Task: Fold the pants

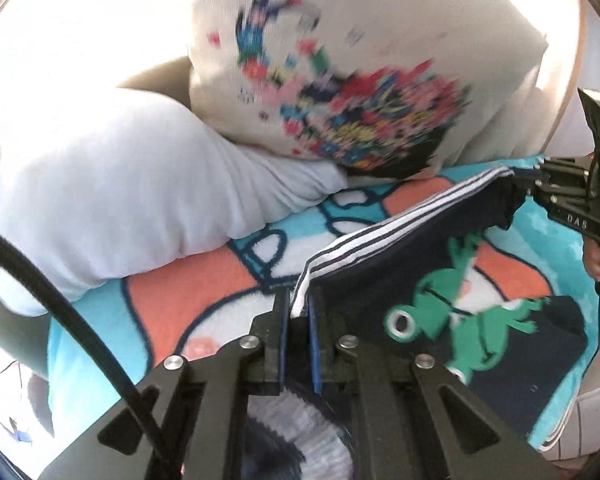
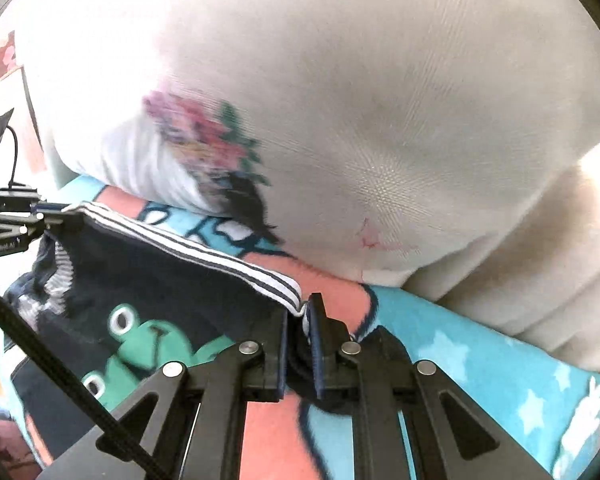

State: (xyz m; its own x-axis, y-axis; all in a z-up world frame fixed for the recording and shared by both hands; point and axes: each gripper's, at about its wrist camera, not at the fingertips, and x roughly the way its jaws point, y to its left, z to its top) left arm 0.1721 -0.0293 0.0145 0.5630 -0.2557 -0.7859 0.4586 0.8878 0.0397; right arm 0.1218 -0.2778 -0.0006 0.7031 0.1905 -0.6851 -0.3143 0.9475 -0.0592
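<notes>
Navy frog-print pants (image 1: 380, 252) stretched above a bright patterned blanket (image 1: 188, 292), striped waistband pinched at each end by left gripper (image 1: 299, 312) and right gripper (image 2: 303, 316). Best kept taut and level, both ends carried over together.

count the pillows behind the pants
2. A white pillow with a colourful floral print leans at the back, above the striped waistband. A plain pale one lies to its left on the blanket. Others may be hidden outside both views.
</notes>
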